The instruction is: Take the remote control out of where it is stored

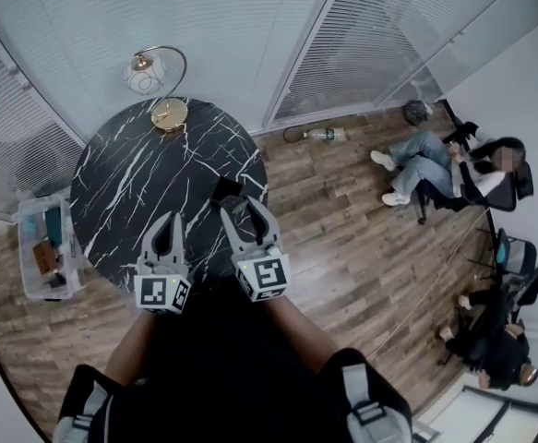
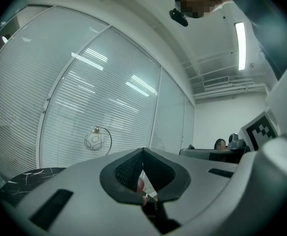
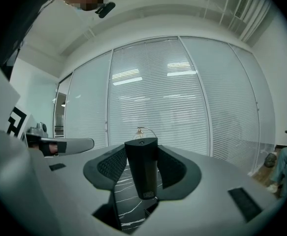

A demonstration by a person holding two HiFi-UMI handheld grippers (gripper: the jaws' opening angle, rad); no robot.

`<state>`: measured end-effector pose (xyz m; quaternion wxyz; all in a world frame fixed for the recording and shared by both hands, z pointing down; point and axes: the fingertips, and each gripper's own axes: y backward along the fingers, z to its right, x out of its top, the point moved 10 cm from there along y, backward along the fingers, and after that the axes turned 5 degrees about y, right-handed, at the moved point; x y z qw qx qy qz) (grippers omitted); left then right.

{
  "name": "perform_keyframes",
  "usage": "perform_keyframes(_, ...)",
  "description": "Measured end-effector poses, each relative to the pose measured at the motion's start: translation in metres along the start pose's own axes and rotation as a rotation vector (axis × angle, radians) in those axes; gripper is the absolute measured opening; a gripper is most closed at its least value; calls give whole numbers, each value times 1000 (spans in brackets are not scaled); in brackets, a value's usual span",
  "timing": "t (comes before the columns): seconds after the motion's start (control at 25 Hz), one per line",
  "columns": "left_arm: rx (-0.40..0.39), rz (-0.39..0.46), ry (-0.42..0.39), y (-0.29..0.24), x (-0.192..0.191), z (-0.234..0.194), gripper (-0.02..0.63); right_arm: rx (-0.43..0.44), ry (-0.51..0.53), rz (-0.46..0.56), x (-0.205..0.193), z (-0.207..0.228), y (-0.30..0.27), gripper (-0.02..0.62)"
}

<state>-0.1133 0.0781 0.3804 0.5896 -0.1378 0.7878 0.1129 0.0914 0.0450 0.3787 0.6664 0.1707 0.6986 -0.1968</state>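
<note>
Nearby, lamp (image 1: 146, 75) on table (image 1: 139, 183) beyond gripped remote (image 3: 143, 167)

**No legible writing in any view**

No words, brands or numbers can be read. The only signs are black-and-white square code markers on the cubes of the left gripper (image 1: 165, 218) and right gripper (image 1: 239, 203) — a small mark low on the remote control (image 3: 143, 193) is too small to read.

Slim black remote control (image 3: 142, 168), upright, pinched between the fingers (image 3: 114, 165) of the right gripper (image 3: 143, 151)
</note>
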Motion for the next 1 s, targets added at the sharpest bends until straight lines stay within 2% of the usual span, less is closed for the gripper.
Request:
perform_keyframes(0.2,-2,-2,-2,1,-3,2,9,10,30,-12,-2,-2,4,195)
perform_keyframes(1.0,-10,-11,-2,-6,-7,9,9,18,38,-11,-4,5,7,194)
